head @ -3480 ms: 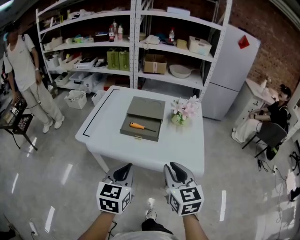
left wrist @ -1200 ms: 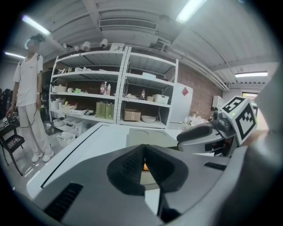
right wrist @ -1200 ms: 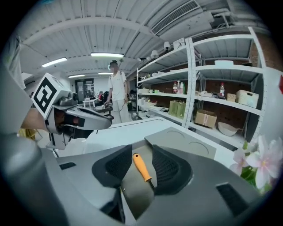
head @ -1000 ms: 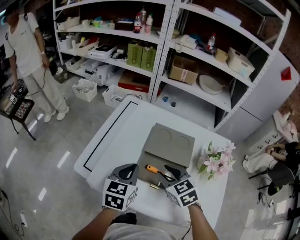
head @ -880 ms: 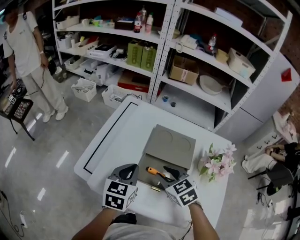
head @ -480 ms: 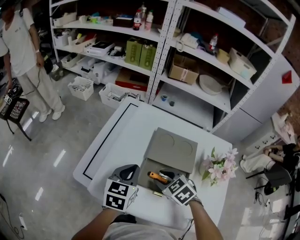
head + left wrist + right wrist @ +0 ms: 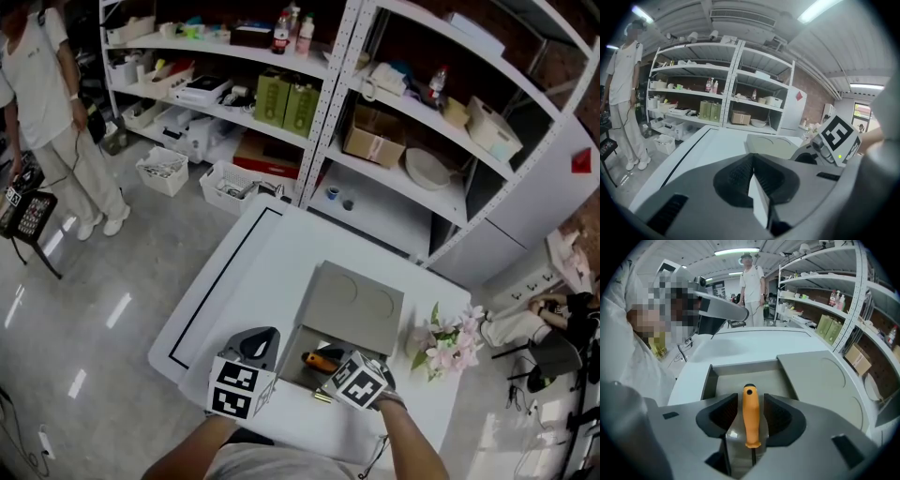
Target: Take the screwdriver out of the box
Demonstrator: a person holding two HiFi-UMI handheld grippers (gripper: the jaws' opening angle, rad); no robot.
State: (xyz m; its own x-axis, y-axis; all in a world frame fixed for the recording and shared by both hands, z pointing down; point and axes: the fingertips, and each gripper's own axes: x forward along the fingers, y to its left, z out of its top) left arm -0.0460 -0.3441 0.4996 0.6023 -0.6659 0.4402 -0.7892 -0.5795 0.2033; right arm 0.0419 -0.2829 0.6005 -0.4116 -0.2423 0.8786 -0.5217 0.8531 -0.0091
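Both forearms reach in from the lower edge. The left tool (image 7: 257, 341) points a little below level, its jaws closed together on nothing. The right tool (image 7: 335, 364) tips steeply down. Its jaws have just been opening and stand wide, with the screwdriver (image 7: 750, 417) handle between them, clear of both pads.

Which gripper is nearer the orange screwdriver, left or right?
Right. The right gripper straddles the screwdriver, its jaws having just been opening and not pressing it. The left gripper, shut, is beside the box at its left edge.

White shelves (image 7: 330, 103) stand above a glossy grey floor (image 7: 103, 300).
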